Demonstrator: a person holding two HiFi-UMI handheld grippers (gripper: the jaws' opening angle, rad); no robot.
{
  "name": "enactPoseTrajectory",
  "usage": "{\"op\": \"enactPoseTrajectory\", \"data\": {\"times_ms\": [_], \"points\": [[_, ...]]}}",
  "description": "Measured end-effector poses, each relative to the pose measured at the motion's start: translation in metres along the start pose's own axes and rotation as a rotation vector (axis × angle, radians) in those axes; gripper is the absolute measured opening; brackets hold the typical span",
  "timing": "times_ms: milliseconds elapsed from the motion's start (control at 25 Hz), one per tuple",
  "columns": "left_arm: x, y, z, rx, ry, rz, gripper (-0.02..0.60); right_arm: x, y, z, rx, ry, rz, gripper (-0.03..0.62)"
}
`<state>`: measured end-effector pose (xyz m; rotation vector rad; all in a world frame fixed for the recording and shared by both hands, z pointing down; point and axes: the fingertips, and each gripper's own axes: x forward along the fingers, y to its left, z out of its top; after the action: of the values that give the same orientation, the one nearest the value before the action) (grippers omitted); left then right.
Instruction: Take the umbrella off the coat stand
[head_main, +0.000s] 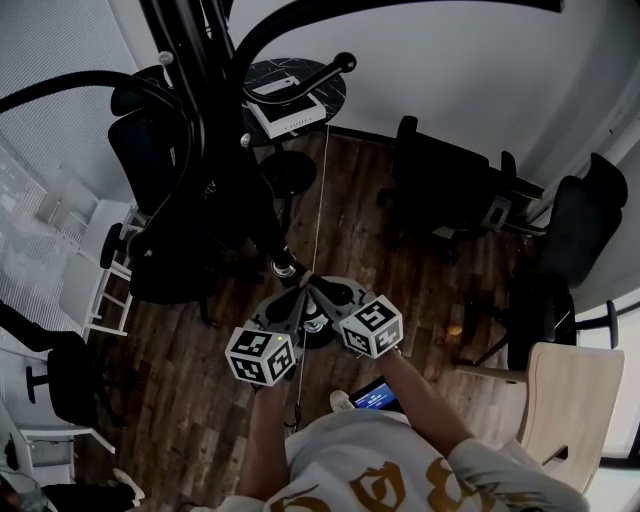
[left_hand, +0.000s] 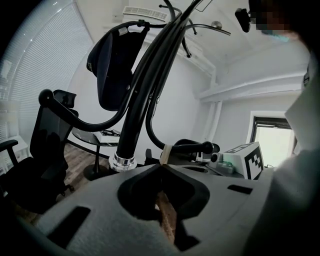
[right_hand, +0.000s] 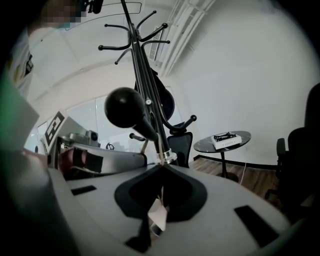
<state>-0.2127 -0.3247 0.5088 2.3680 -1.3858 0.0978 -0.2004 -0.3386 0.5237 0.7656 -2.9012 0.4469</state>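
Far left and a black office chair (head_main: 60, 375) opens the count: at least four across the room. Then one coat stand (head_main: 240, 190), black tubes bundled in one silver collar (head_main: 285, 266), a black hanging shape (left_hand: 112, 70) high on a hook. Whether that is the umbrella, I cannot tell. Two grippers now, two marker cubes. The left gripper (head_main: 297, 290) has its jaws pressed together, tips meeting just beside the collar, nothing I can name between them. The right gripper (head_main: 318, 288) matches it, jaws closed tip to tip, close by the left's, over the stand's grey base (head_main: 340, 295). One thin pale cord (head_main: 322, 190) runs down past both. Behind, one round dark table (head_main: 338, 95) carrying one white box (head_main: 287, 113). Far right, one pale wooden chair (head_main: 565, 400)
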Motion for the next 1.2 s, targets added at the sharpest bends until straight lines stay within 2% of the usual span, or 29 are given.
{"op": "enactPoseTrajectory", "data": {"times_ms": [400, 880, 1200], "points": [[-0.001, 0.002, 0.002, -0.044, -0.021, -0.012, 0.023, -0.005, -0.003, 0.002, 0.004, -0.003, -0.021, 0.014], [-0.002, -0.003, 0.013, -0.041, -0.036, -0.027, 0.023, -0.013, -0.010, 0.012, 0.065, -0.037, -0.038, 0.014], [-0.003, -0.009, 0.021, -0.078, -0.067, -0.044, 0.023, -0.021, -0.014, 0.020, 0.130, -0.066, -0.031, 0.014]]}}
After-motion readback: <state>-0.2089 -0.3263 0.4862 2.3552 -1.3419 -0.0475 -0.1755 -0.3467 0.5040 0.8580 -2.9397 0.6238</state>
